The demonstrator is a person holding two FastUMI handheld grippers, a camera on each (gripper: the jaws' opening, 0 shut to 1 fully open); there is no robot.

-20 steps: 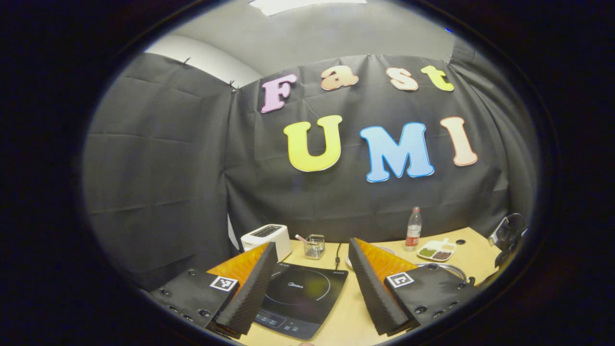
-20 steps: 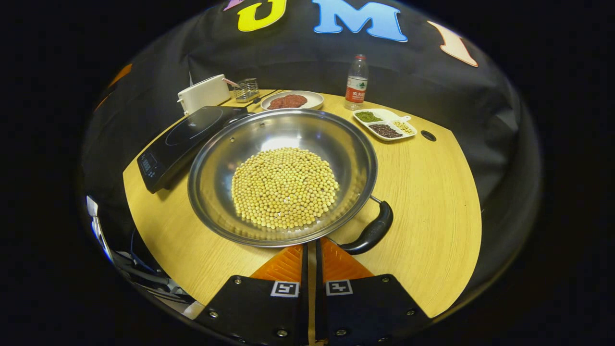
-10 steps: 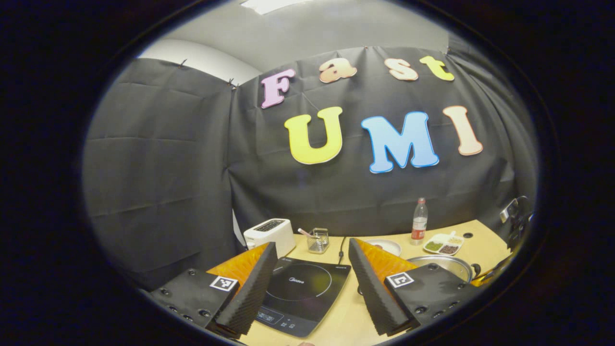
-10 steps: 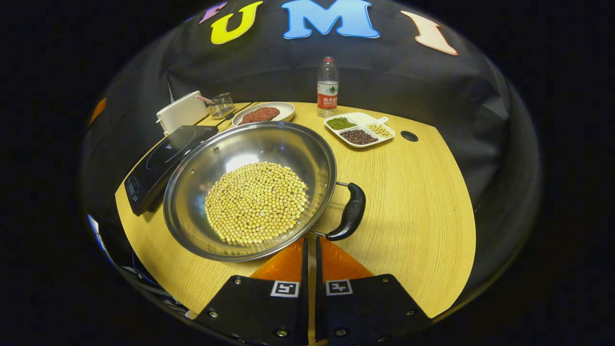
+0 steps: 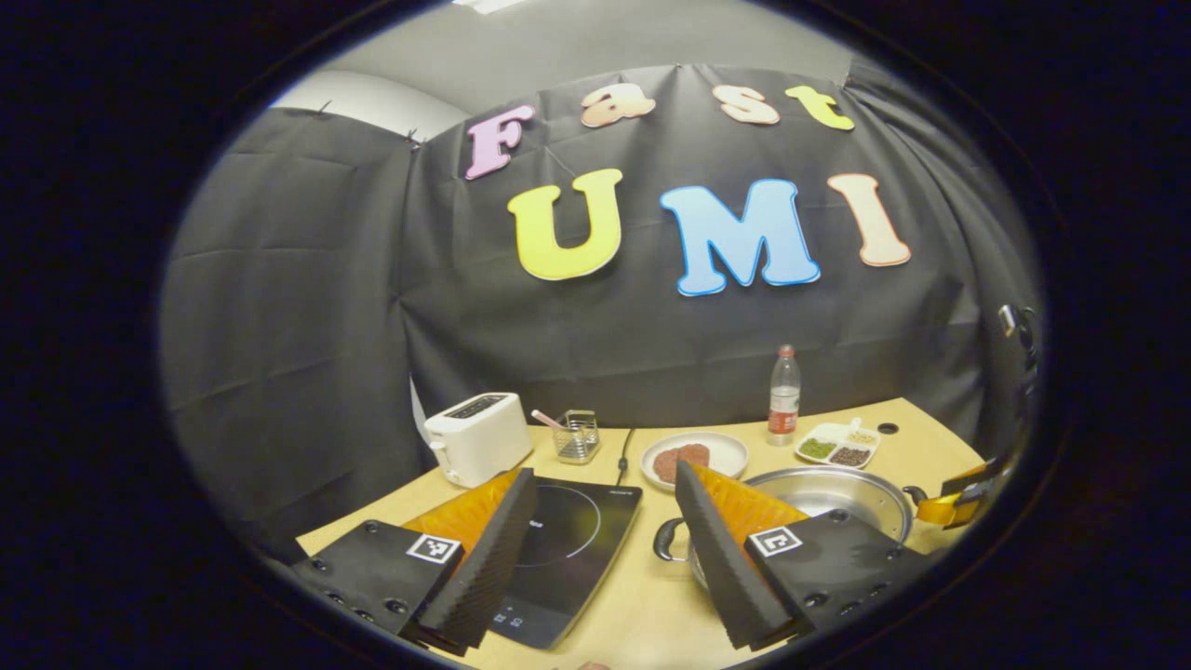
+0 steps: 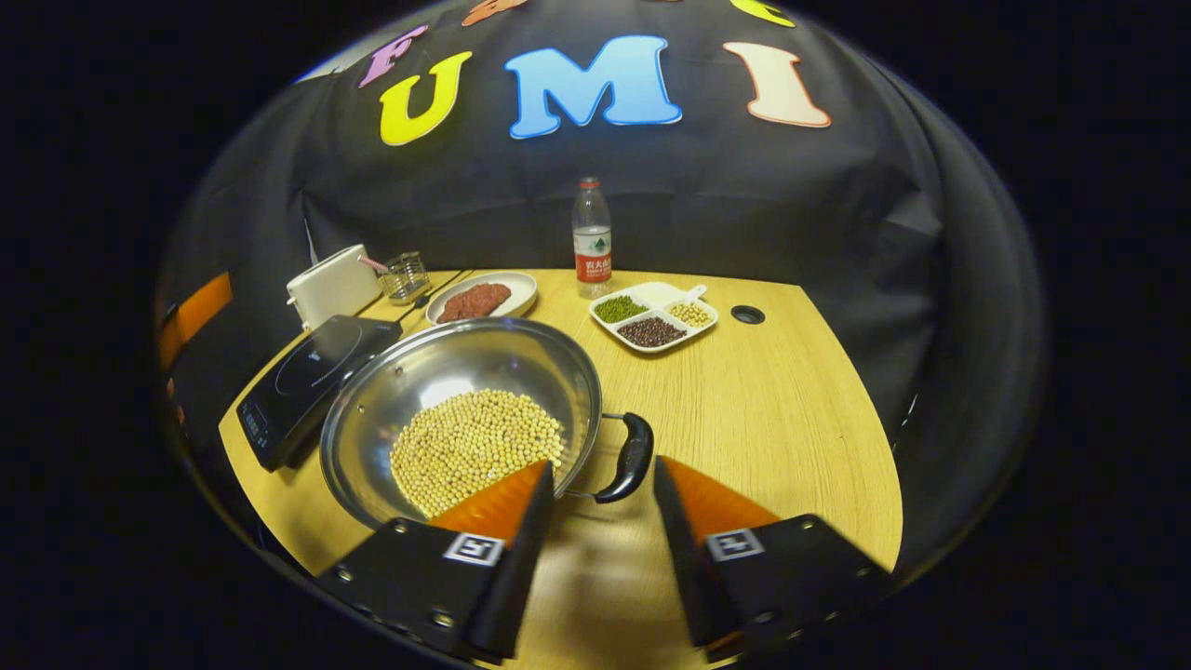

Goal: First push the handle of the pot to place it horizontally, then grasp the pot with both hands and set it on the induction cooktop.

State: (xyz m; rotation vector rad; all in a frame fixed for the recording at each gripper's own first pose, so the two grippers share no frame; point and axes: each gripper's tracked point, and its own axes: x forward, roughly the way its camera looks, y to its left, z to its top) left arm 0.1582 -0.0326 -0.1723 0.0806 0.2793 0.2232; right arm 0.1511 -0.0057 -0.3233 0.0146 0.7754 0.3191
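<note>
Pot: the wide, shallow stainless-steel pot [image 6: 465, 409] sits on the pale wooden table [image 6: 772, 409], just ahead and to the left of your right gripper [image 6: 595, 521]; in the left gripper view it lies behind the right-hand finger of your left gripper [image 5: 605, 549].
Load: a heap of pale yellow beans [image 6: 475, 442] covers its floor, so judge it heavy for its size, and the beans will roll if you tilt it.
Surface: polished metal, stiff and likely slippery at the rim, so do not pinch the wall.
Where to hold: take the two curved black handles, which look grippy; one black handle [image 6: 628, 458] lies just ahead between your right jaws, the opposite black handle [image 5: 665, 540] just left of your left gripper's right-hand finger.
Right jaws: spread wide, holding nothing, the handle just beyond them.
Left jaws: spread wide, empty, hovering above the flat black induction cooktop [image 5: 563, 549].
Cooktop: touching or nearly touching the pot's left side; you cannot tell which.
Lift advice: raise both handles evenly and keep the pot level.
Counts: one pot, two handles, one cooktop, two grippers.
Other counts, beyond the jaws: one white toaster [image 5: 475, 437], one small wire basket [image 5: 579, 435], one round white plate of reddish food [image 6: 482, 298], one clear plastic bottle with a red label [image 6: 592, 237], one white divided dish of three kinds of beans [image 6: 653, 318].
</note>
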